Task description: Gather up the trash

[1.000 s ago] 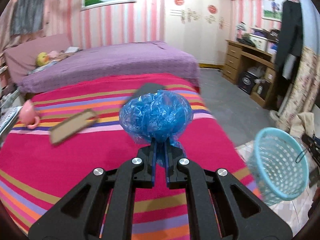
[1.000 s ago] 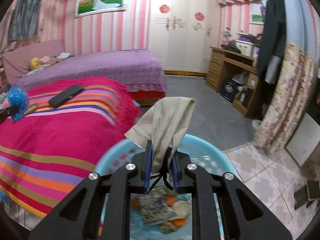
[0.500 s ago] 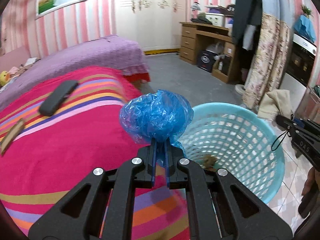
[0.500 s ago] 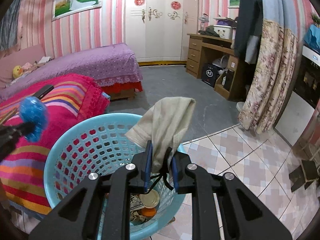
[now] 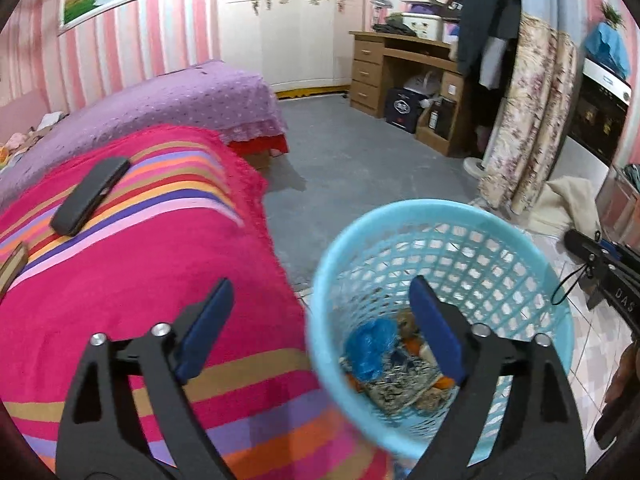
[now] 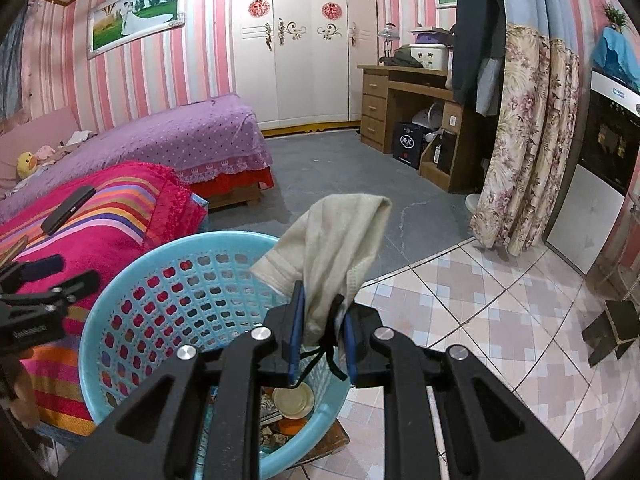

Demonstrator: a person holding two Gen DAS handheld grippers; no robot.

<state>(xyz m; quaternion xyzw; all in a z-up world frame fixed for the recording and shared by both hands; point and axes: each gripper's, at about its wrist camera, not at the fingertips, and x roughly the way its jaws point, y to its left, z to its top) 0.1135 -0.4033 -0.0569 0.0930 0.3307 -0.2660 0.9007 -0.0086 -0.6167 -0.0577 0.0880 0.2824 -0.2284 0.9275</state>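
My left gripper (image 5: 320,324) is open and empty over the near rim of the light blue basket (image 5: 516,248). The blue plastic bag (image 5: 370,346) lies inside on other trash. My right gripper (image 6: 322,334) is shut on a cream cloth (image 6: 336,240) and holds it above the basket (image 6: 168,276), at its right rim. The left gripper (image 6: 36,280) shows at the left edge of the right wrist view. The right gripper (image 5: 600,268) shows at the right edge of the left wrist view, with the cloth (image 5: 568,204) beyond it.
A bed with a striped pink blanket (image 5: 132,264) lies left of the basket. A black case (image 5: 90,196) and a brown flat object (image 5: 12,268) lie on it. A purple bed (image 6: 180,144), wooden desk (image 6: 404,104) and floral curtain (image 6: 524,148) stand beyond. Tiled floor (image 6: 500,320) lies to the right.
My left gripper swung right from over the bed to the basket, then opened. The blue bag dropped into the basket. My right gripper kept hold of the cloth.
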